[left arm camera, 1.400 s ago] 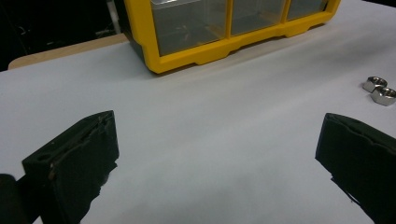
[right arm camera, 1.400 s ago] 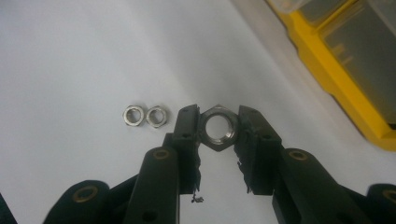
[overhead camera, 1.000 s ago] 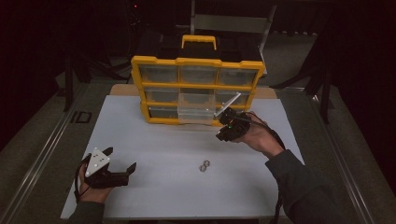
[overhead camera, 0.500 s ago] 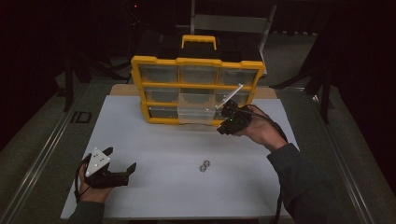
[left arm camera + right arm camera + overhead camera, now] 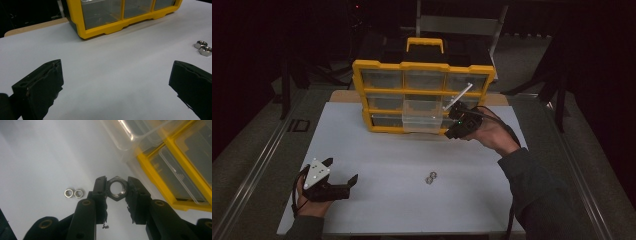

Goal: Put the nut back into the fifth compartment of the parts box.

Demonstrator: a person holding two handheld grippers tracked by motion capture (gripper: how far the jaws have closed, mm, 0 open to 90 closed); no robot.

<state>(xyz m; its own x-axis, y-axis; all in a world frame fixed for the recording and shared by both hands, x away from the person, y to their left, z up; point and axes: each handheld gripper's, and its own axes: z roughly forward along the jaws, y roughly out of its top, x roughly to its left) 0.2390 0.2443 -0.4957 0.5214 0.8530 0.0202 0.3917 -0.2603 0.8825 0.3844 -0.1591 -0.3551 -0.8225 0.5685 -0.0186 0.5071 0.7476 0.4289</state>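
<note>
A nut (image 5: 116,188) is pinched between the jaws of the right gripper (image 5: 460,121), which is held above the table (image 5: 377,150) just in front of the organizer (image 5: 423,95), beside its pulled-out drawer (image 5: 422,116). The left gripper (image 5: 328,181) is held wide open with nothing in it, near the table's front edge. Two more nuts (image 5: 431,177) lie touching on the table between the grippers

The high view is dim: the white-topped desk (image 5: 377,150) is the one evenly lit patch, the room around it sinks into near black, and the picture is soft and grainy. In the left gripper view the desk reads bright and even, with faint shadows under the black jaws, which are slightly blurred. The right gripper view is washed out toward the upper left, with glare on the clear plastic drawers of the yellow plastic organiser box (image 5: 172,167), blurred there
</note>
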